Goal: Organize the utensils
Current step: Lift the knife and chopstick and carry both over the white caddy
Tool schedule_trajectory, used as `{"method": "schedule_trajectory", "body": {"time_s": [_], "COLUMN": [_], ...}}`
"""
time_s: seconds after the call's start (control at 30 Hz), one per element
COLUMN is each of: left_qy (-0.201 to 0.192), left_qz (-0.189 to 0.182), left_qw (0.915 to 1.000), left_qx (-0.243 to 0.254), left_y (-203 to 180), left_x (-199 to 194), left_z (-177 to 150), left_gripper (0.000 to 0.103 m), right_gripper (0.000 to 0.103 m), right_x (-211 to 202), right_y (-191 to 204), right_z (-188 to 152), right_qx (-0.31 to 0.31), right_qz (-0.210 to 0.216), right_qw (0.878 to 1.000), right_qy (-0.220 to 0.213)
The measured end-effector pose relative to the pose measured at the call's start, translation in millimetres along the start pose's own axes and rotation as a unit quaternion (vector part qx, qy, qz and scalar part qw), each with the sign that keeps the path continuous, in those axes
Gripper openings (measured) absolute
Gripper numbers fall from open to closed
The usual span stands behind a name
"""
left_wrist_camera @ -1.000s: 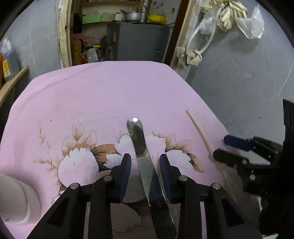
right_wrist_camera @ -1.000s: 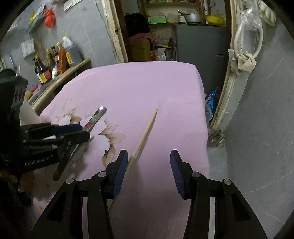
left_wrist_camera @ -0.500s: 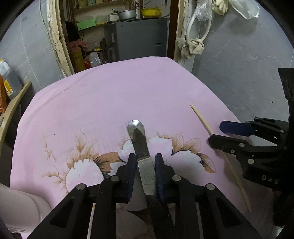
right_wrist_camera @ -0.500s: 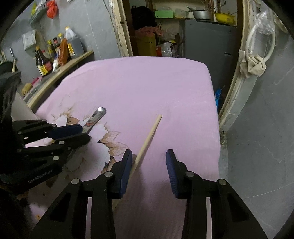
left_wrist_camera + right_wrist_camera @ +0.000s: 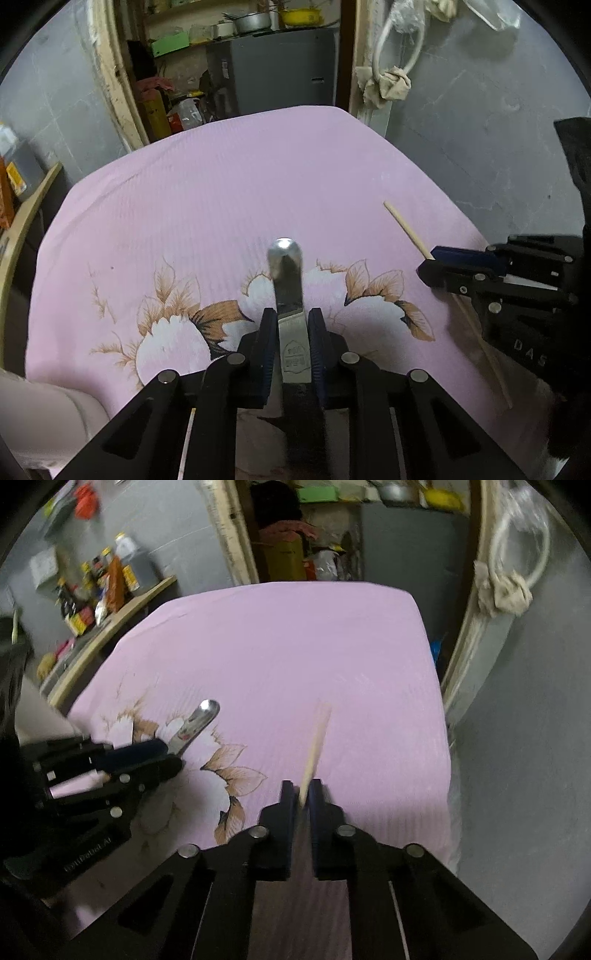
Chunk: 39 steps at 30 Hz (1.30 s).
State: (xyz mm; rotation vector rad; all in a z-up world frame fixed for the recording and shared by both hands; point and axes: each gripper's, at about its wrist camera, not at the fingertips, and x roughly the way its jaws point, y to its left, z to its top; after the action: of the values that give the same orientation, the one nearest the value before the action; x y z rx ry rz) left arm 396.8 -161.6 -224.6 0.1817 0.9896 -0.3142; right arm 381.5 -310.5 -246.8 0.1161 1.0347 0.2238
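One knife (image 5: pixel 286 280), one chopstick (image 5: pixel 317 746), each in a closed tool.

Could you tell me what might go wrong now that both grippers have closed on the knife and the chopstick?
The right gripper pinches the thin chopstick near one end, so it may pivot or slip out when lifted. The left gripper grips the knife across its smooth metal blade, which could slide. Both jaws have just closed low over the pink tablecloth, so fabric might snag and drag.

The far half of the pink cloth (image 5: pixel 229 192) lies open; a bottle-lined shelf (image 5: pixel 110 627) borders its left edge.
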Motion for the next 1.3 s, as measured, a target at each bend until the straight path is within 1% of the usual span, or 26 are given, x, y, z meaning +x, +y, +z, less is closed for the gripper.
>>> {"method": "schedule_trajectory", "body": {"time_s": [0.07, 0.13, 0.2, 0.3, 0.37, 0.43, 0.47, 0.57, 0.7, 0.87, 0.97, 1.03, 1.07, 1.17, 1.23, 1.3], "left_qy": [-0.001, -0.003, -0.020, -0.067, -0.106, -0.142, -0.154, -0.198, -0.244, -0.287, -0.309, -0.327, -0.332, -0.357, -0.370, -0.380], "left_qz": [-0.007, -0.020, -0.031, -0.037, -0.036, -0.033, -0.032, -0.026, -0.016, 0.000, 0.018, 0.033, 0.037, 0.056, 0.066, 0.071], "left_qw": [0.9998, 0.9990, 0.9974, 0.9926, 0.9876, 0.9823, 0.9803, 0.9714, 0.9599, 0.9464, 0.9386, 0.9313, 0.9291, 0.9171, 0.9093, 0.9009], "left_qx": [-0.017, -0.040, -0.062, -0.094, -0.110, -0.118, -0.120, -0.128, -0.138, -0.149, -0.152, -0.157, -0.158, -0.169, -0.179, -0.197], "left_y": [3, 8, 14, 24, 30, 37, 39, 50, 66, 94, 116, 133, 138, 163, 182, 203], "left_x": [-1, -4, -14, -39, -60, -81, -88, -119, -154, -199, -225, -243, -248, -268, -277, -280], "left_z": [-1, -3, -7, -11, -13, -15, -15, -18, -22, -27, -32, -36, -38, -43, -47, -52], "left_gripper": [0.016, 0.016, 0.016, 0.016, 0.016, 0.016, 0.016, 0.016, 0.016, 0.016, 0.016, 0.016, 0.016, 0.016, 0.016, 0.016], "right_gripper": [0.004, 0.004, 0.004, 0.004, 0.004, 0.004, 0.004, 0.004, 0.004, 0.004, 0.004, 0.004, 0.004, 0.004, 0.004, 0.004], "right_x": [-5, -22, -35, -59, -72, -86, -91, -107, -127, -151, -167, -173, -178, -182, -180, -174], "right_y": [-4, -3, -1, 9, 15, 23, 27, 45, 76, 126, 162, 179, 192, 214, 227, 233], "right_z": [-2, -5, -7, -12, -15, -15, -12, -8, 3, 19, 27, 32, 36, 43, 50, 50], "right_qx": [0.024, 0.039, 0.044, 0.046, 0.049, 0.052, 0.053, 0.046, 0.030, -0.001, -0.017, -0.023, -0.026, -0.024, -0.005, 0.021], "right_qz": [0.016, 0.034, 0.048, 0.066, 0.083, 0.111, 0.120, 0.134, 0.148, 0.147, 0.153, 0.160, 0.166, 0.183, 0.203, 0.215], "right_qw": [1.000, 0.998, 0.995, 0.988, 0.982, 0.970, 0.966, 0.955, 0.942, 0.930, 0.919, 0.913, 0.908, 0.895, 0.883, 0.874], "right_qy": [-0.007, -0.038, -0.070, -0.129, -0.165, -0.208, -0.223, -0.259, -0.299, -0.338, -0.363, -0.375, -0.385, -0.405, -0.422, -0.436]}}
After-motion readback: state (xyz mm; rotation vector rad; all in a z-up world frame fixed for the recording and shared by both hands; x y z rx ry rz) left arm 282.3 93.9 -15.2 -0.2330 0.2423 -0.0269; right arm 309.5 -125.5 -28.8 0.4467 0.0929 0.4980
